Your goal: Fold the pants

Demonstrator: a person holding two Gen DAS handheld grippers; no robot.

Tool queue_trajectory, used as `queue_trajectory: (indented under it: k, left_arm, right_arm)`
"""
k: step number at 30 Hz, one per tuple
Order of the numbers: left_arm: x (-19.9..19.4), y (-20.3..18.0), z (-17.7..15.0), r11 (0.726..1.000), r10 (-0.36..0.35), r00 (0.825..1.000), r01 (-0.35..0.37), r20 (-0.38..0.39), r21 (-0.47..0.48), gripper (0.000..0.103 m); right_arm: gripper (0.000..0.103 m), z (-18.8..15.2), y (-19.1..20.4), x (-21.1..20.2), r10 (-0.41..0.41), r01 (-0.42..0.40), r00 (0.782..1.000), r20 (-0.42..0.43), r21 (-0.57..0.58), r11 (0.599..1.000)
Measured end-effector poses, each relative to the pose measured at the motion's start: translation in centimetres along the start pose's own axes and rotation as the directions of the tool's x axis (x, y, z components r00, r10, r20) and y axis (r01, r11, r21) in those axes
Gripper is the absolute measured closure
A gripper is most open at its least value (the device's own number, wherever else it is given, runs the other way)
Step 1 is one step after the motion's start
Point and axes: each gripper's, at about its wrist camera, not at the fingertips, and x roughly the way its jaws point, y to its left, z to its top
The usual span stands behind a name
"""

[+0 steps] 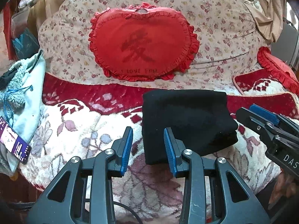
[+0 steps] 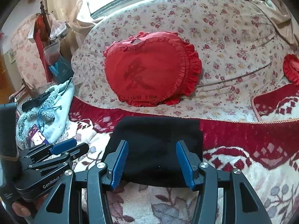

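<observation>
The black pants [image 1: 186,123] lie folded into a compact rectangle on the red and white blanket [image 1: 78,130]; they also show in the right wrist view [image 2: 155,145]. My left gripper [image 1: 148,130] is open and empty, hovering at the bundle's front left corner. My right gripper [image 2: 152,143] is open and empty over the bundle's front edge. The right gripper also shows in the left wrist view [image 1: 250,112] just right of the pants. The left gripper shows in the right wrist view [image 2: 74,145] left of the pants.
A red heart pillow [image 1: 142,46] leans on the floral sofa back [image 1: 224,37]. A second red pillow [image 1: 276,69] is at the right. A light blue fleece garment [image 1: 24,93] and a lit phone [image 1: 15,140] lie at the left.
</observation>
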Motion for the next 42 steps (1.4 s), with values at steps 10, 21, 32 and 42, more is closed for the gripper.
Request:
queue_trajectory:
  k: [10,21,32,42]
  left_arm:
    - [-1.0,-0.9,-0.2,1.000,0.004,1.000,-0.005,0.022,0.018,0.070]
    - [-1.1,-1.0,-0.3,1.000,0.003,1.000,-0.004,0.021,0.017,0.070]
    - [-1.1,-1.0,-0.3,1.000,0.002,1.000,-0.003,0.015,0.013,0.070]
    - [-0.8,-1.2,-0.4,1.000,0.006,1.000,-0.006,0.012,0.016,0.070]
  right_arm:
    - [0.052,-0.1,0.2,-1.0,0.010,-0.010,1.000,0.021,0.004,1.000]
    - [0.052,-0.2,0.1,-1.1,0.019,-0.019,1.000,0.017,0.001,1.000]
    - [0.051,-0.4,0.0,-0.7,0.018,-0.018,1.000,-0.001,0.007,1.000]
    - [0.051,-0.4,0.1,-0.6,0.022,-0.022,1.000,-0.004,0.004,1.000]
